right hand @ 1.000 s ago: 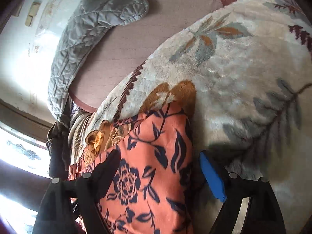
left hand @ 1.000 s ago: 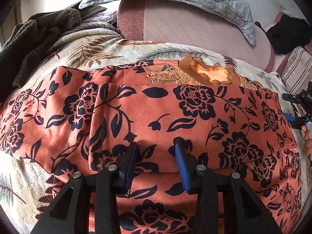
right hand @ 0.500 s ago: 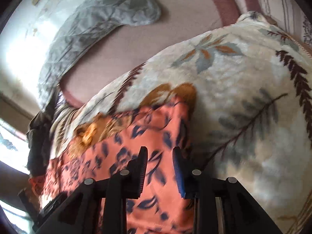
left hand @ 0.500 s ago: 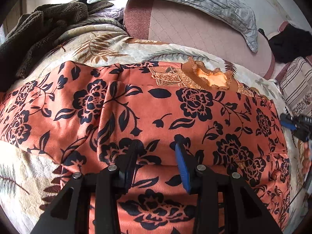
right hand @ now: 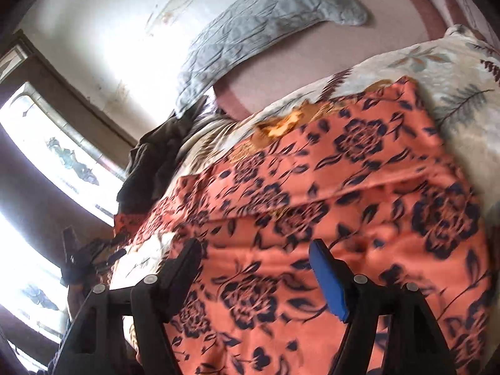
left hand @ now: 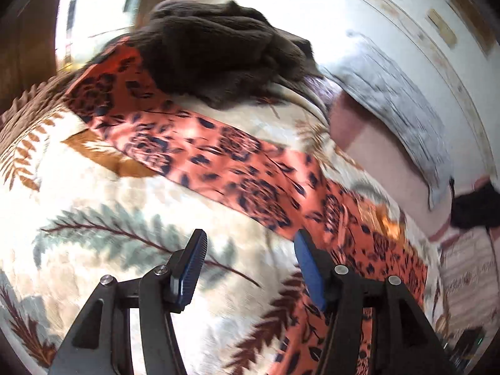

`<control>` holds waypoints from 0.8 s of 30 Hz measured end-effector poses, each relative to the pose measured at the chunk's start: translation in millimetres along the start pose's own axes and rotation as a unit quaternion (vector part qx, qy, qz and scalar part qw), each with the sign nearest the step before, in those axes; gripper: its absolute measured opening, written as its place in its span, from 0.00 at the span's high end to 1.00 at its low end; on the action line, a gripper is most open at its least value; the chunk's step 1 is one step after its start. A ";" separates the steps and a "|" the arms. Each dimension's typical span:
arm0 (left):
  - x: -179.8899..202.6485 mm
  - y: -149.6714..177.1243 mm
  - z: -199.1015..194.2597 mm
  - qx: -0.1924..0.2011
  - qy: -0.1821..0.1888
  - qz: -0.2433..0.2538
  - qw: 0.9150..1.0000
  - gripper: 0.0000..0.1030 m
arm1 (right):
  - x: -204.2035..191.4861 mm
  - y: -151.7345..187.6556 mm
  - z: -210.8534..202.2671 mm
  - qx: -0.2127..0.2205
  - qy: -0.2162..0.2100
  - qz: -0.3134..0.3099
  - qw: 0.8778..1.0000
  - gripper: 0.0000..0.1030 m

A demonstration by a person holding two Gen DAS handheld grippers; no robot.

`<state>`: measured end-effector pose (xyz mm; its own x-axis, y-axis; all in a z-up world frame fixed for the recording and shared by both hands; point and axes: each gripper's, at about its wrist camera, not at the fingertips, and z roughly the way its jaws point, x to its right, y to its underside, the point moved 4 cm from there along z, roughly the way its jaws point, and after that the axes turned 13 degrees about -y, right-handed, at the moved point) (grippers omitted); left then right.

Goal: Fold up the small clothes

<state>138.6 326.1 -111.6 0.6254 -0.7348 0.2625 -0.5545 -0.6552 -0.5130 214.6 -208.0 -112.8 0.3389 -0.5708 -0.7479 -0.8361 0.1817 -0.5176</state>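
Observation:
An orange garment with dark flowers [right hand: 343, 187] lies spread on a leaf-patterned blanket [right hand: 462, 100], its golden collar [right hand: 281, 125] at the far end. A fold ridge runs across its body. My right gripper [right hand: 256, 256] hovers over that body; its jaws are opening and nothing is pinched between them. In the left wrist view a sleeve of the garment [left hand: 203, 153] stretches diagonally toward the upper left. My left gripper [left hand: 250, 250] is over bare blanket [left hand: 125, 206] just short of the sleeve, its jaws opening with nothing between them. It also shows at the left edge of the right wrist view, as the left gripper [right hand: 81, 259].
A dark brown fleece pile [left hand: 218, 53] rests on the sleeve's far end. A grey quilted pillow [right hand: 265, 25] lies on the pink sheet [right hand: 359, 50] by the wall. A black bundle [left hand: 475, 209] sits at the right. A bright window [right hand: 47, 143] is on the left.
My left gripper let go of the garment's front and swung left over the blanket near the sleeve. My right gripper shut on the garment's right edge, then opened and now hovers over its body.

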 end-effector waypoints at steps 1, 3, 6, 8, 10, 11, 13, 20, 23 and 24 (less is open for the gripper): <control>-23.5 -15.2 4.1 0.003 0.000 -0.038 0.999 0.43 | -5.1 11.0 9.3 -0.011 -0.010 -0.002 1.000 0.28; -68.7 -41.4 17.3 0.010 -0.020 -0.107 0.994 0.43 | -9.6 30.1 24.1 -0.025 -0.020 -0.001 0.999 0.28; -115.1 -73.7 42.2 0.025 -0.063 -0.140 0.988 0.43 | -7.5 45.9 34.1 -0.033 -0.021 0.017 0.999 0.28; -129.4 -88.6 60.4 0.024 -0.094 -0.120 0.988 0.43 | -6.7 50.4 35.5 -0.034 -0.015 0.016 0.999 0.28; -141.5 -98.2 73.7 0.025 -0.103 -0.114 0.988 0.43 | -4.3 48.6 34.2 -0.031 -0.010 0.013 0.999 0.28; -145.9 -101.4 79.8 0.024 -0.100 -0.119 0.988 0.43 | -3.6 47.4 32.5 -0.030 -0.006 0.011 0.999 0.28; -154.6 -106.0 91.1 0.017 -0.091 -0.133 0.987 0.43 | -1.5 46.2 31.4 -0.030 -0.002 0.010 1.000 0.28; -150.8 -112.4 108.6 0.017 -0.140 -0.105 0.985 0.93 | 9.1 44.7 31.5 -0.028 0.001 0.020 0.999 0.28; -135.0 -115.0 95.9 0.040 -0.182 -0.072 0.980 0.96 | 12.8 46.2 31.6 -0.028 -0.002 0.022 0.999 0.28; -127.5 -114.3 83.2 0.057 -0.192 -0.058 0.978 0.96 | 13.9 46.3 30.6 -0.026 -0.005 0.024 0.999 0.28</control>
<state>167.9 509.2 -154.4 0.8526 -0.5224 0.0091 -0.4168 -0.6905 -0.5911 193.8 -183.1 -159.9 0.3024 -0.5536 -0.7759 -0.8724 0.1671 -0.4593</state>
